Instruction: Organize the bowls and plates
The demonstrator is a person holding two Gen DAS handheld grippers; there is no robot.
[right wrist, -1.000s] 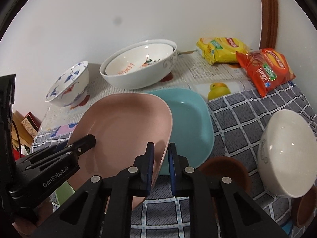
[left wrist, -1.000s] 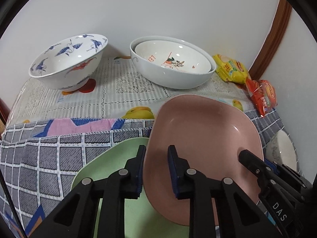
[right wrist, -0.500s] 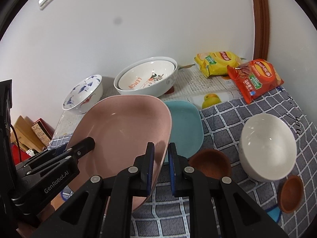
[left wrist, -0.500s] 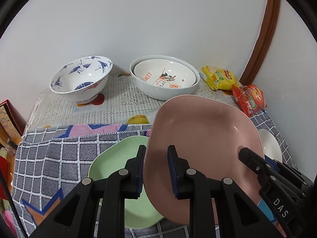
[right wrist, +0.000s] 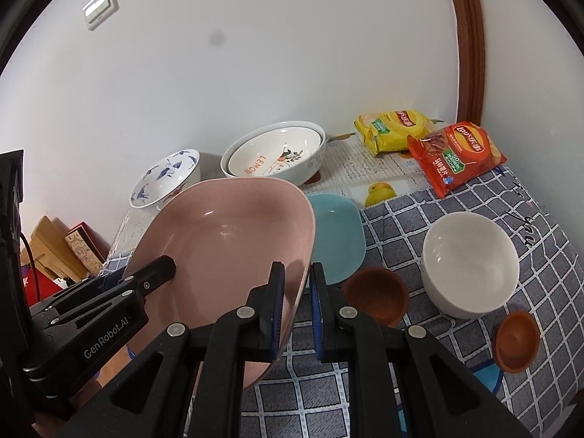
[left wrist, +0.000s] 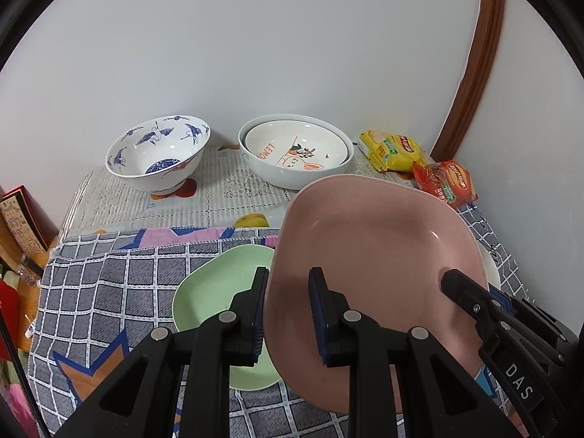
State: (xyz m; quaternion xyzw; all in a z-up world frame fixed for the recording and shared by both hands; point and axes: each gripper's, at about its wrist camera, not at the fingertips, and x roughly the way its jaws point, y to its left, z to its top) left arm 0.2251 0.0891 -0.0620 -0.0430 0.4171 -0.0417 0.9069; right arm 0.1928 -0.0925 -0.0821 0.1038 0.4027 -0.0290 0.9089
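Note:
A large pink plate (left wrist: 372, 244) hangs tilted above the table, held from both sides. My left gripper (left wrist: 286, 314) is shut on its left rim, and my right gripper (right wrist: 296, 303) is shut on its right rim (right wrist: 304, 255). Under it, a green plate (left wrist: 215, 292) lies on the checked cloth at the left and a blue plate (right wrist: 337, 233) at the right. At the back stand a blue-patterned bowl (left wrist: 158, 153) and two nested white bowls (left wrist: 295, 153). A white bowl (right wrist: 471, 262) and two small brown bowls (right wrist: 377, 292) (right wrist: 516, 339) sit to the right.
Yellow (right wrist: 394, 127) and red (right wrist: 456, 157) snack bags lie at the back right near a brown door frame (right wrist: 469, 36). The wall runs close behind the bowls. Boxes and clutter (right wrist: 65, 252) stand beyond the table's left edge.
Both grippers have risen and pulled back with the pink plate; the table looks smaller and more of it shows, including the green plate and the brown bowls.

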